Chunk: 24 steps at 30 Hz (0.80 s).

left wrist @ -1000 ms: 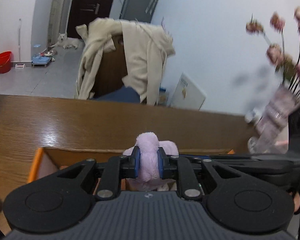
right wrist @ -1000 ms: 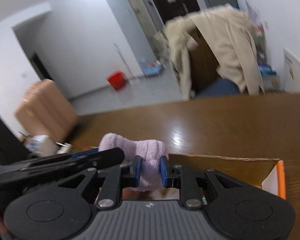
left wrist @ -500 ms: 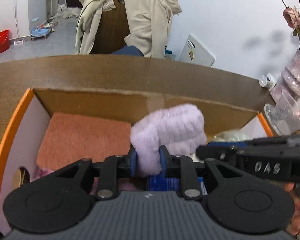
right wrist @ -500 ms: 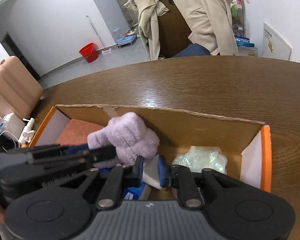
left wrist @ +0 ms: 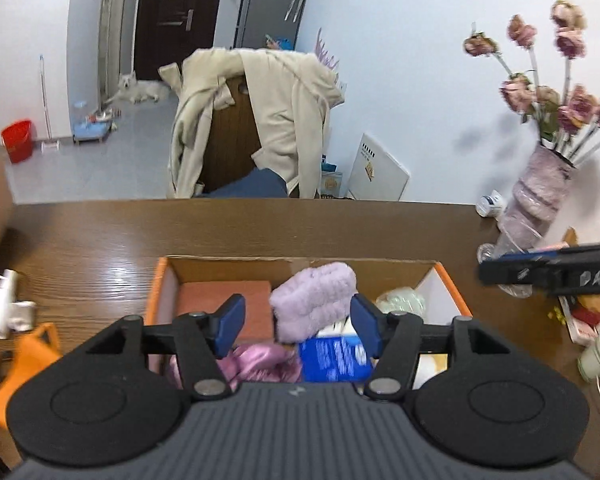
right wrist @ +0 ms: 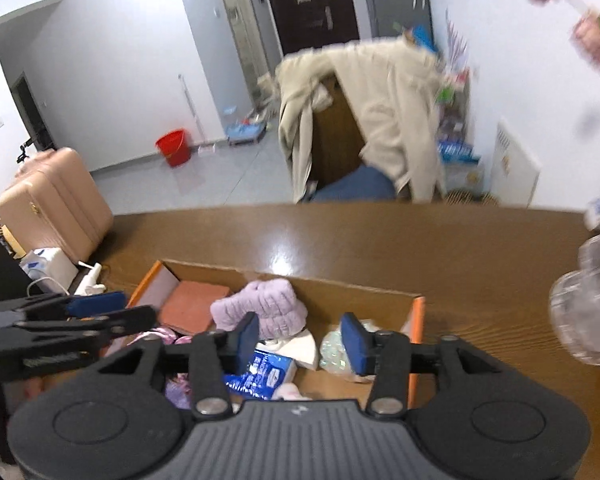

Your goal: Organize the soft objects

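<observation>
A fluffy lilac cloth (left wrist: 314, 300) lies in the orange-edged cardboard box (left wrist: 162, 280), on top of the other items; it also shows in the right wrist view (right wrist: 262, 309). My left gripper (left wrist: 298, 330) is open and empty above the box, nearer to me than the cloth. My right gripper (right wrist: 298, 338) is open and empty above the box (right wrist: 418, 322). The box also holds an orange-pink folded cloth (left wrist: 226, 300), a shiny pink fabric (left wrist: 260, 364), a blue packet (left wrist: 334, 360) and a pale green bundle (left wrist: 402, 302).
The box stands on a brown wooden table (left wrist: 100, 240). A vase of dried flowers (left wrist: 536, 196) stands at the right, a clear glass (right wrist: 588, 316) near it. A chair draped with a beige coat (left wrist: 260, 120) is behind the table. White plugs (left wrist: 8, 304) lie at the left.
Both grippers have opened and let go of the lilac cloth, which now rests in the box. Both grippers have pulled back and up from the box.
</observation>
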Each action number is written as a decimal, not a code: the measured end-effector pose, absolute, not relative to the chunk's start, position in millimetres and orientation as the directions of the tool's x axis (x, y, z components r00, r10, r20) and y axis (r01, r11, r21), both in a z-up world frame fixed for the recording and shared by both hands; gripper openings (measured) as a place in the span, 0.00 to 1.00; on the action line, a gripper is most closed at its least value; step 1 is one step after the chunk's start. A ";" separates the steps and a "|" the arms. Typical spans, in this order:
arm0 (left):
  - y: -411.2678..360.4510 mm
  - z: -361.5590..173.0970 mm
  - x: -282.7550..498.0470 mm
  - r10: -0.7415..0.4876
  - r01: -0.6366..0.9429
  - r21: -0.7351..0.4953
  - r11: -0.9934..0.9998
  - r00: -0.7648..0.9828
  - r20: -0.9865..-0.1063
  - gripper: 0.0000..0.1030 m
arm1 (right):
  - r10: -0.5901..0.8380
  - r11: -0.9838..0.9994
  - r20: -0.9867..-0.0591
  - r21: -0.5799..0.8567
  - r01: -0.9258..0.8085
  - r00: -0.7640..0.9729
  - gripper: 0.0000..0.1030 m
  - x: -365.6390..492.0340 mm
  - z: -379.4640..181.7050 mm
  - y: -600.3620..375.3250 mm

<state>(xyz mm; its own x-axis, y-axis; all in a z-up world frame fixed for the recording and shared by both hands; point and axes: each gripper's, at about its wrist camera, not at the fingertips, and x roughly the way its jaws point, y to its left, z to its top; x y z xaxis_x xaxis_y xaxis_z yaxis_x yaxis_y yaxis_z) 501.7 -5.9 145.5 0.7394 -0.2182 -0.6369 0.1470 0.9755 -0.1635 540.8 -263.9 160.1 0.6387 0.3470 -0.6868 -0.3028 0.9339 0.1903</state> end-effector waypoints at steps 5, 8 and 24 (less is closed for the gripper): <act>9.1 171.2 449.1 -0.206 0.162 -0.127 0.979 0.763 -0.613 0.65 | 0.315 0.946 -0.648 0.152 -0.287 0.694 0.59 482.9 185.8 -275.3; 16.6 180.1 410.5 -0.190 0.166 -0.094 0.982 0.792 -0.580 0.70 | 0.327 0.943 -0.574 0.154 -0.294 0.750 0.74 442.0 192.6 -277.5; 20.4 94.7 138.0 -0.008 0.024 0.072 0.997 0.977 -0.215 1.00 | 0.207 0.978 -0.273 0.089 -0.189 0.939 0.90 170.8 97.9 -273.1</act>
